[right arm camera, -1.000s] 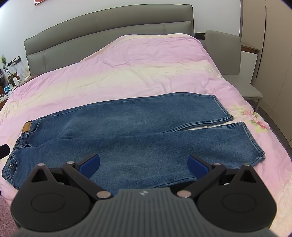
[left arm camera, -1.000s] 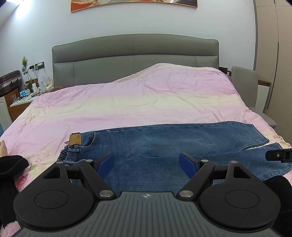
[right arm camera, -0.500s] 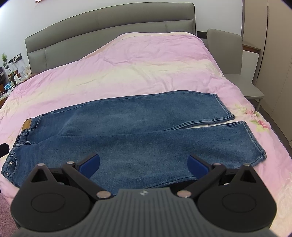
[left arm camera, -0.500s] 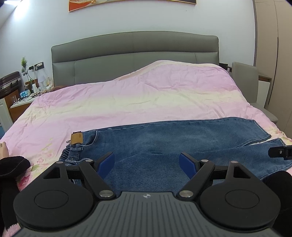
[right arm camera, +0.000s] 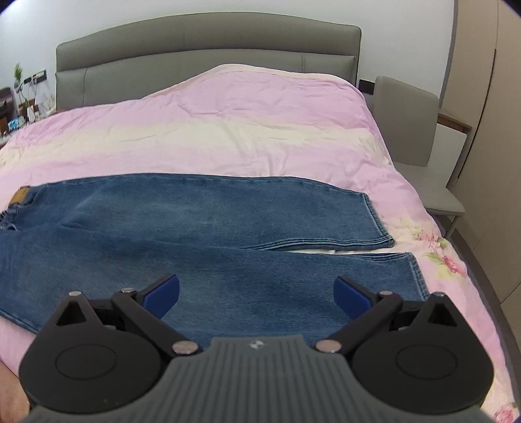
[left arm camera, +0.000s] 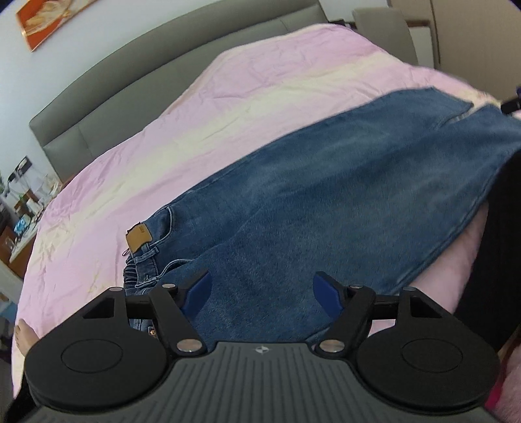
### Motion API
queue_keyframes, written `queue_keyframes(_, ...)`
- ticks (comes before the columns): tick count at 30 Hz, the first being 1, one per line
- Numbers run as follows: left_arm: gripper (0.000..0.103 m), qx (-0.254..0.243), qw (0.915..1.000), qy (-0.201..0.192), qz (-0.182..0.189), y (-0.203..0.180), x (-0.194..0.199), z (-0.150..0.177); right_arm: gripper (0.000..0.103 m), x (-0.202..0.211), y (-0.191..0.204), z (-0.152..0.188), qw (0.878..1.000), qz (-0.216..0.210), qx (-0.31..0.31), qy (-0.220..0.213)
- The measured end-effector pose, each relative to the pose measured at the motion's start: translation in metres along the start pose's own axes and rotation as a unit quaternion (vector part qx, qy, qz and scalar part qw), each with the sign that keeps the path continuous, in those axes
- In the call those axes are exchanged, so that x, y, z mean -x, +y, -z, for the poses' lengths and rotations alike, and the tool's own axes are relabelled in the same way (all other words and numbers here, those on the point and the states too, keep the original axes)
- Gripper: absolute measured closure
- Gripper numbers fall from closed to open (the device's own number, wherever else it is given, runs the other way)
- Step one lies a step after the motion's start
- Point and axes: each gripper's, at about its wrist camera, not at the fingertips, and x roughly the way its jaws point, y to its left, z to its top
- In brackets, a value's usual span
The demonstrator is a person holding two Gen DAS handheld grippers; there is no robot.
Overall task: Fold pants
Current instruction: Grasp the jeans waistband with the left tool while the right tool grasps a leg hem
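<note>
Now your blue denim pants [right arm camera: 202, 234] lie flat on the pink quilt [right arm camera: 228, 130], under both closing, empty grippers: left gripper [left arm camera: 262, 293] near the waist, right gripper [right arm camera: 257, 293] near the hems.

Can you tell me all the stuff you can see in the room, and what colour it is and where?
jeans: one, blue, flat across the near end of the bed
duvet: one, pink and cream, over the bed
headboard: one, grey, at the far wall
chair: one, grey, right of the bed
picture: one, orange, on the wall
left gripper: one, black with blue pads, above the waist end, jaws closing, nothing pinched
right gripper: one, same colours, above the near leg, jaws closing, nothing pinched
</note>
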Motion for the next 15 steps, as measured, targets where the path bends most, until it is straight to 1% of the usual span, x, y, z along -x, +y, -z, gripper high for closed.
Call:
queue_keyframes(1, 0.019, -0.025, 0.9996, 0.009, -0.001, 0.0, -0.005, 0.006, 0.015, -0.005, -0.006, 0.002, 1.0, -0.01, 0.01, 0.01)
queue_keyframes(2, 0.019, -0.047, 0.9987, 0.018, -0.004, 0.0, -0.01, 0.011, 0.019, -0.008, -0.012, 0.002, 1.0, -0.016, 0.017, 0.011)
queue_keyframes(3, 0.019, -0.067, 0.9974, 0.028, -0.006, 0.0, -0.015, 0.017, 0.021, -0.012, -0.019, 0.003, 0.999, -0.016, 0.021, 0.019)
queue_keyframes(4, 0.019, -0.088, 0.9953, 0.039, -0.006, 0.002, -0.02, 0.022, 0.022, -0.018, -0.028, 0.003, 0.999, -0.016, 0.02, 0.03)
queue_keyframes(6, 0.019, -0.125, 0.9903, 0.061, -0.001, 0.004, -0.03, 0.034, 0.032, -0.027, -0.043, 0.005, 0.999, -0.021, 0.014, 0.046)
queue_keyframes(7, 0.02, -0.142, 0.9873, 0.072, 0.0, 0.006, -0.035, 0.039, 0.033, -0.032, -0.05, 0.005, 0.998, -0.023, 0.012, 0.051)
queue_keyframes(11, 0.02, -0.2, 0.9738, 0.108, 0.004, 0.01, -0.052, 0.063, 0.036, -0.044, -0.068, 0.01, 0.996, -0.029, 0.03, 0.084)
queue_keyframes(13, 0.02, -0.232, 0.9644, 0.127, 0.009, 0.01, -0.062, 0.072, 0.036, -0.046, -0.075, 0.013, 0.993, -0.04, 0.038, 0.1)
queue_keyframes(15, 0.02, -0.262, 0.9548, 0.141, 0.003, 0.007, -0.071, 0.081, 0.036, -0.047, -0.077, 0.019, 0.991, -0.04, 0.058, 0.11)
